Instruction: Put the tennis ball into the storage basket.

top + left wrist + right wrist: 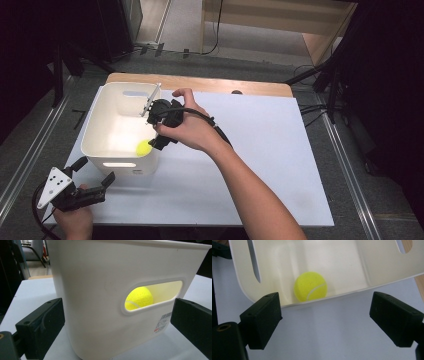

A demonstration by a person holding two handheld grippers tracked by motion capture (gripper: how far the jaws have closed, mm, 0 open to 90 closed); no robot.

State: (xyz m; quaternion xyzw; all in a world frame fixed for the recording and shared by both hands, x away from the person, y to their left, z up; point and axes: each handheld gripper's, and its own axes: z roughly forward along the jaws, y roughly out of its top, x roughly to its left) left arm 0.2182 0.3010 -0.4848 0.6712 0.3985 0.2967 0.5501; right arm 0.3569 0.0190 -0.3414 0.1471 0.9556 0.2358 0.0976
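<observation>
White plastic bin (100,130) sits on the white table sheet (260,165), at about 9 o'clock from the sheet's centre. One tennis ball (143,147) lies inside it on the floor, against the wall nearest the right gripper, toward the bin's 5 o'clock corner. Nothing else in the bin that I can see. Same ball shows through the handle slot in the left gripper view.

Right gripper (161,131) hangs over the bin's 3 o'clock rim, jaws spread wide, pinching nothing; ball lies free beyond the tips.

Left gripper (92,181) is low at the bin's 6 o'clock side, jaws spread, bin wall between them but not clearly touching.

Risks, as I judge them:
- Ball sits hard against the wall, so a jaw reaching for it may catch the rim or knock the ball away.
- Bin looks light; a bump from either gripper could slide or tip it on the smooth sheet.
- Left jaws closing on a curved wall may slip off.
</observation>
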